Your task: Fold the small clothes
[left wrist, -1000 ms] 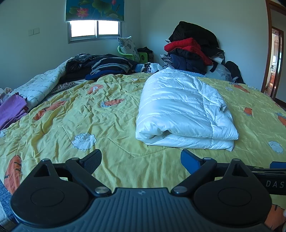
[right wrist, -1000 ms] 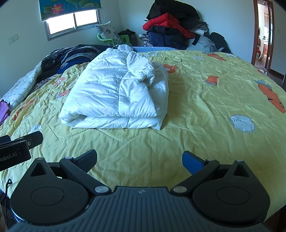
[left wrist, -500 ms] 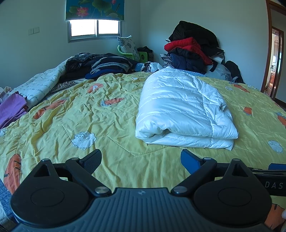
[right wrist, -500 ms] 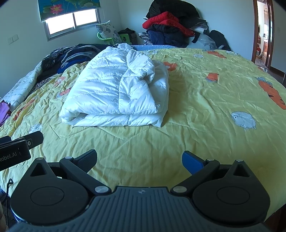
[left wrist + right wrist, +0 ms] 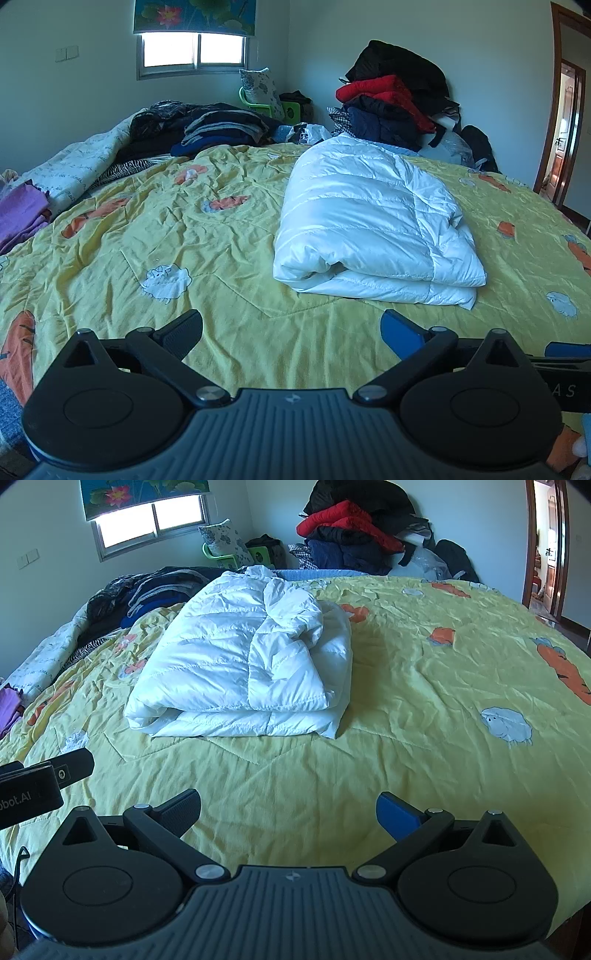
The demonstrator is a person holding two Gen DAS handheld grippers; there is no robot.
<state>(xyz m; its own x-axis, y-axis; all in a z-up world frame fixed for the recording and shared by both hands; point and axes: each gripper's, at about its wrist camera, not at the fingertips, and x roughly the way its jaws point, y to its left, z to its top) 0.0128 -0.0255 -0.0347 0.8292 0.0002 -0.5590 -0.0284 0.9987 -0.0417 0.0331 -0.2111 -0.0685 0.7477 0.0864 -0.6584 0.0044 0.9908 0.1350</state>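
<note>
A white puffy jacket [image 5: 373, 221] [image 5: 243, 661] lies folded on the yellow bedspread [image 5: 192, 236] [image 5: 424, 701], its folded edge toward me. My left gripper [image 5: 291, 332] hovers over the near part of the bed, short of the jacket; its jaws are opening and nothing is between them. My right gripper [image 5: 288, 810] stands open beside it, also short of the jacket and empty. Each gripper shows at the edge of the other's view.
Dark folded clothes [image 5: 221, 127] and a purple garment [image 5: 22, 214] lie along the bed's left side. A tall heap of red, navy and black coats [image 5: 395, 99] [image 5: 354, 528] rises behind the bed. A doorway [image 5: 546, 550] stands at the right.
</note>
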